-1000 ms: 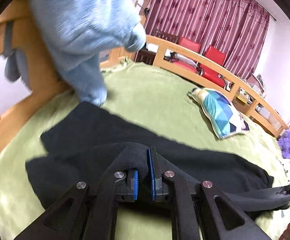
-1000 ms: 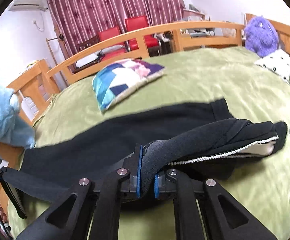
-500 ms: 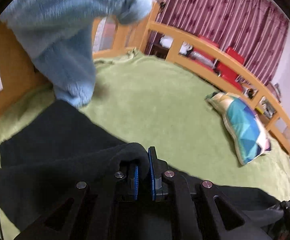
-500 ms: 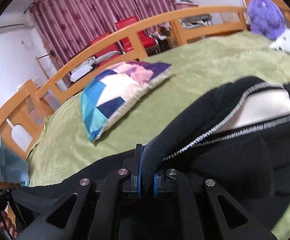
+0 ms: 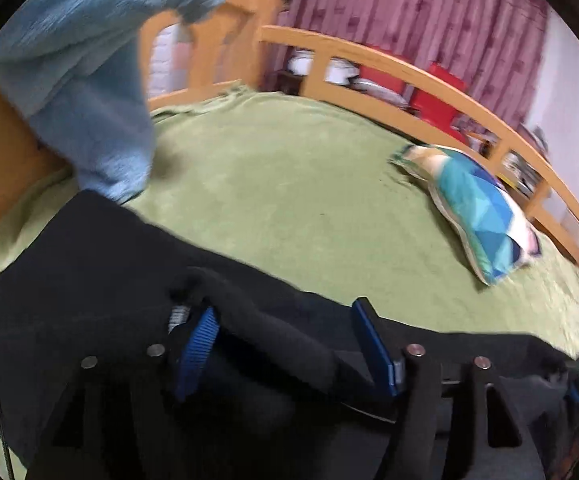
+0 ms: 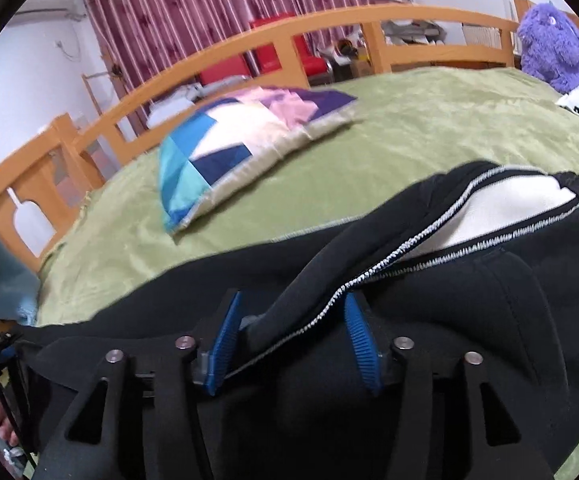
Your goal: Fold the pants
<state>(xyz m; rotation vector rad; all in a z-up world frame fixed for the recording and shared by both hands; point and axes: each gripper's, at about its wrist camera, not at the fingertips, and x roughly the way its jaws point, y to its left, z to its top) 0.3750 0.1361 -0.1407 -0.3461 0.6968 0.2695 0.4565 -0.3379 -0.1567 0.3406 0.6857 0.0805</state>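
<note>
The black pants lie spread across the near side of the green bed cover, folded over on themselves, one end toward the headboard corner where a blue plush toy hangs, the waistband end with its white lining and zigzag stitching toward the side with the purple plush toy. The left gripper has just been opening; its blue pads now stand well apart, with a ridge of the black cloth running between them, loose and not pinched. The right gripper has likewise just been opening, its jaws parted around a fold of the stitched waistband edge that rests between them, unclamped. A patchwork pillow lies near the far rail, apart from the pants.
</note>
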